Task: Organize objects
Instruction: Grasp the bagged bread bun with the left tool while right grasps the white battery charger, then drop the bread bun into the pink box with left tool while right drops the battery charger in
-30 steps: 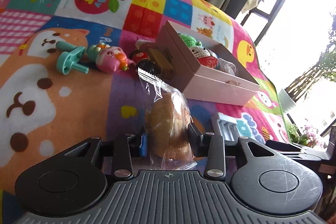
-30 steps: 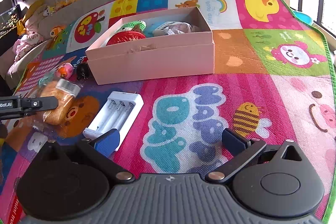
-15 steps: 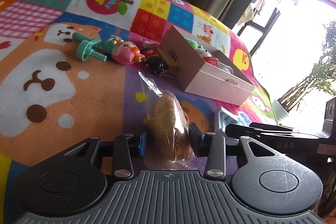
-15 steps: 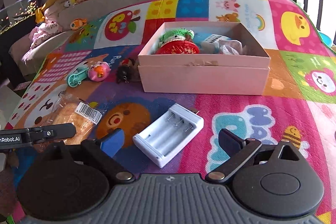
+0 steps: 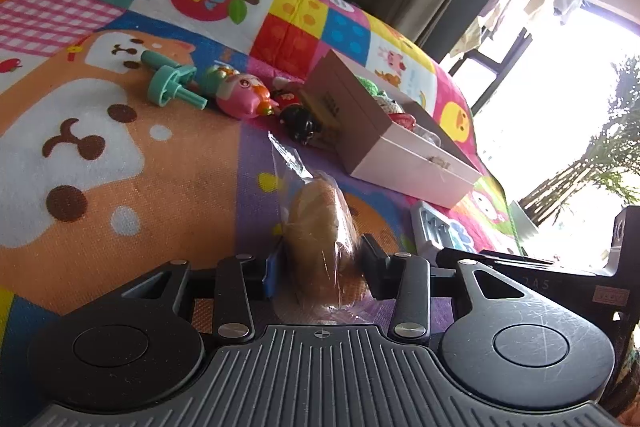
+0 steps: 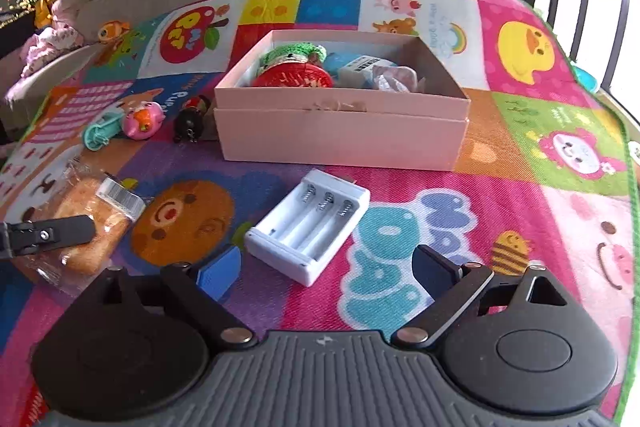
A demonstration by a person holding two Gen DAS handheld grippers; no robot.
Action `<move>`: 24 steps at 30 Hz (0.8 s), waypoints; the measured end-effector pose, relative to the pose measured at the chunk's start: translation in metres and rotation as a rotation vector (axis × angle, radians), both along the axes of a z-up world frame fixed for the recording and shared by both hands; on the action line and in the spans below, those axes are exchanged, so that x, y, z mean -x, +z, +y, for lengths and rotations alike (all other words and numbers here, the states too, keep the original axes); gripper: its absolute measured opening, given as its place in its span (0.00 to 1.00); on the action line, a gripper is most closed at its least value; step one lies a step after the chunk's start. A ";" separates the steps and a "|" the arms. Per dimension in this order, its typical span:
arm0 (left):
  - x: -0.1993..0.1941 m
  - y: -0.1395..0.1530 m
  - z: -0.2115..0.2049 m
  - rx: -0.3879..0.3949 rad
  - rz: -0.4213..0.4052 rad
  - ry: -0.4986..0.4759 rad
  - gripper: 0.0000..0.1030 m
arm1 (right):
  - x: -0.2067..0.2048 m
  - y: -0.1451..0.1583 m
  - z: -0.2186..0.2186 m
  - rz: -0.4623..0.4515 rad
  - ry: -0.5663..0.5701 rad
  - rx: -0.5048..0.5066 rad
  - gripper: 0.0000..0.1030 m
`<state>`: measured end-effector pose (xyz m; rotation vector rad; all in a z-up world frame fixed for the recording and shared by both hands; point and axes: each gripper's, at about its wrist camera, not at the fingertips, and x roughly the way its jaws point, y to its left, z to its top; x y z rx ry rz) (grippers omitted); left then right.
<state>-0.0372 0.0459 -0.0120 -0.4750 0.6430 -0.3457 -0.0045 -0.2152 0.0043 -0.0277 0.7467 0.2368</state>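
Two grippers were at work over the play mat (image 6: 520, 211), each with its own item. The left gripper (image 5: 320, 273) was clenched on the bagged bread (image 5: 320, 227), the clear wrapper pinched between its pads and the loaf's far end jutting ahead of them, low over the mat. The pink box (image 6: 340, 135) sat ahead and to its right, already holding several toys. The right gripper (image 6: 326, 265) had its jaws spread wide but closing, nothing pressed between them; the white battery holder (image 6: 308, 225) lay on the mat just ahead, its near corner reaching in between the fingertips. I judged the step to be pickup before boxing. Next, the right gripper would need to advance and straddle the holder's narrower width, while the left carried the bread over the box rim.
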 end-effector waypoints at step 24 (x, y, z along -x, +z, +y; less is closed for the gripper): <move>0.002 0.006 -0.009 -0.067 0.001 0.016 0.44 | 0.059 0.005 -0.007 0.054 0.153 0.079 0.46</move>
